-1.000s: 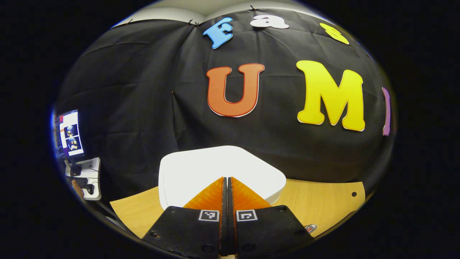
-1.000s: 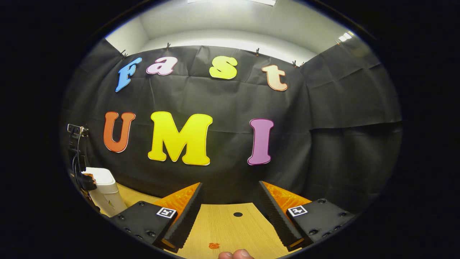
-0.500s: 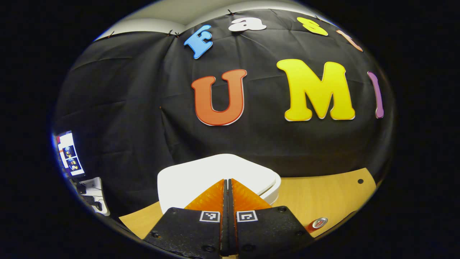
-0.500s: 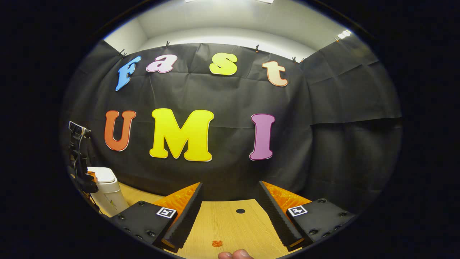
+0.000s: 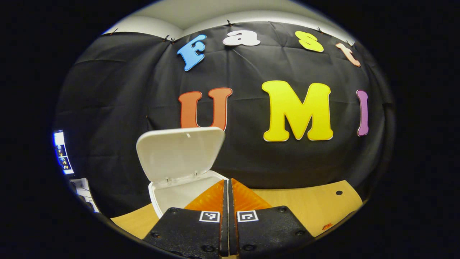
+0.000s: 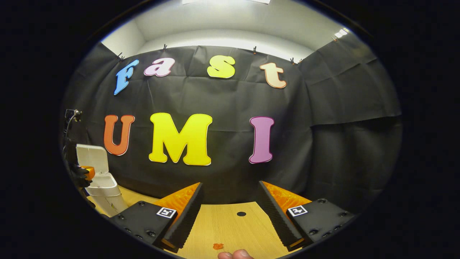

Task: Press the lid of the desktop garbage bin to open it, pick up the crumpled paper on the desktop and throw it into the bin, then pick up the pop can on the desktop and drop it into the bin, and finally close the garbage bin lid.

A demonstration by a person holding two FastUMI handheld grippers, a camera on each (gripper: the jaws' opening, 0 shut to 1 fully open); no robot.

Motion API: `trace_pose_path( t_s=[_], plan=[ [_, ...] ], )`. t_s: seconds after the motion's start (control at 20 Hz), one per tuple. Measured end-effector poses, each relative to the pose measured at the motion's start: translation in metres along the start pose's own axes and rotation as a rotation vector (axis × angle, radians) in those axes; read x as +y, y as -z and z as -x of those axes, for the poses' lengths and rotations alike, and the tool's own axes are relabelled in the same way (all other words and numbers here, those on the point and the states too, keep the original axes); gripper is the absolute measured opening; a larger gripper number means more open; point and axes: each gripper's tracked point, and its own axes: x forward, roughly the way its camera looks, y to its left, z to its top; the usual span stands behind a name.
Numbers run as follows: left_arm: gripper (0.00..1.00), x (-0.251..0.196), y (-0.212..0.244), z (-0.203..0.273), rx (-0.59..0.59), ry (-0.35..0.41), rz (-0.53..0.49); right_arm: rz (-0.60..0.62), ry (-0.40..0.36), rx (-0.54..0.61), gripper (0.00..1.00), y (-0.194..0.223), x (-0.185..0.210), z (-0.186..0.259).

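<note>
In the left gripper view, the garbage bin [image 5: 169,194] stands on the table [image 5: 305,208] just ahead and left of the closed jaws of the left gripper [image 5: 228,187], its lid [image 5: 179,153] raised upright behind the opening and hinged at the far rim. A small hole [image 5: 339,192] in the tabletop lies ahead and well to the right of those jaws, and a monitor [image 5: 61,153] sits far off to their left, beyond the table's edge.

In the right gripper view, the right gripper [image 6: 230,201] has its jaws apart over the table, with a tabletop hole [image 6: 241,214] between them, a small scrap [image 6: 217,246] nearer the camera below that gap, and the bin far to their left.
</note>
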Motion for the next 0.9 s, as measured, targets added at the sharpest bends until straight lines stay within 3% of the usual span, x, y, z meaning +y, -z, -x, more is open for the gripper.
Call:
trace_pose_path(
  t_s=[0.25,0.3,0.4,0.45,0.5,0.65,0.9],
  plan=[
    [0.07,-0.033,-0.011,0.021,-0.025,0.132,0.055,0.007,-0.003,0.005,0.96,0.009,-0.008,0.003],
    [0.24,-0.037,-0.016,0.025,-0.038,0.148,0.057,0.018,-0.007,0.005,0.96,0.011,-0.01,0.003],
    [0.41,-0.046,-0.023,0.031,-0.064,0.178,0.047,0.022,-0.002,0.011,0.96,0.014,-0.016,0.004],
    [0.34,-0.052,-0.025,0.034,-0.071,0.202,0.045,0.011,0.007,0.015,0.96,0.016,-0.02,0.004],
    [0.53,-0.06,-0.025,0.037,-0.067,0.224,0.041,0.007,0.015,0.016,0.96,0.017,-0.023,0.004],
    [0.98,-0.086,-0.021,0.051,-0.056,0.303,0.029,0.022,0.016,0.029,0.96,0.026,-0.028,0.004],
    [1.0,-0.104,-0.015,0.07,-0.053,0.349,0.014,0.04,-0.053,0.1,0.96,0.052,-0.024,0.011]
  ],
)
